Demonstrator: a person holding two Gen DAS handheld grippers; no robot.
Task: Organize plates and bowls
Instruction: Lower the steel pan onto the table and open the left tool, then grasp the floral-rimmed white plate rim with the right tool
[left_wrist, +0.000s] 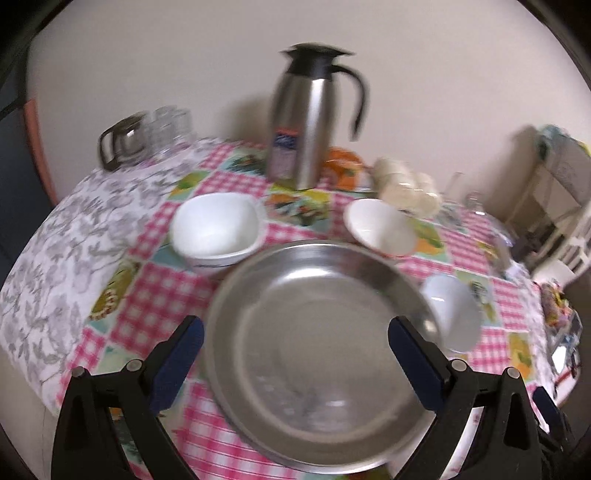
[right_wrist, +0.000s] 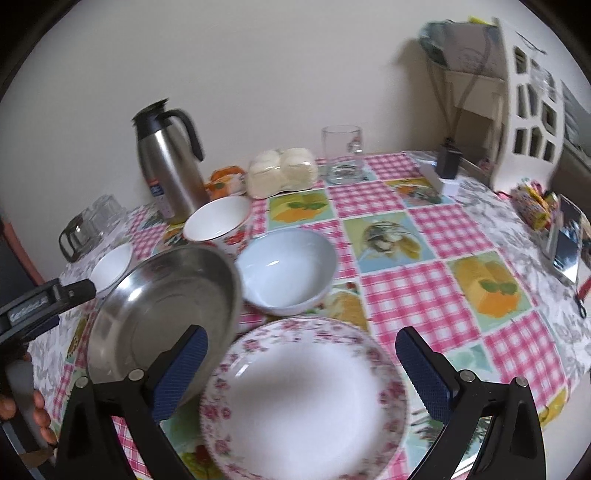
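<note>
A round steel plate (left_wrist: 325, 354) lies flat on the checked cloth — shiny, shallow, with a raised rim. Just beside it on the right lies a white plate (right_wrist: 306, 402) with a pink floral border, its rim slightly under the steel one's edge as far as the right wrist view shows. Behind them stand 3 bowls, all upright: a squarish white bowl (left_wrist: 218, 230) at the left, a white bowl (right_wrist: 218, 219) with a red flower pattern outside in the middle, and a plain pale bowl (right_wrist: 286, 271) — the nearest to the floral plate.
</note>
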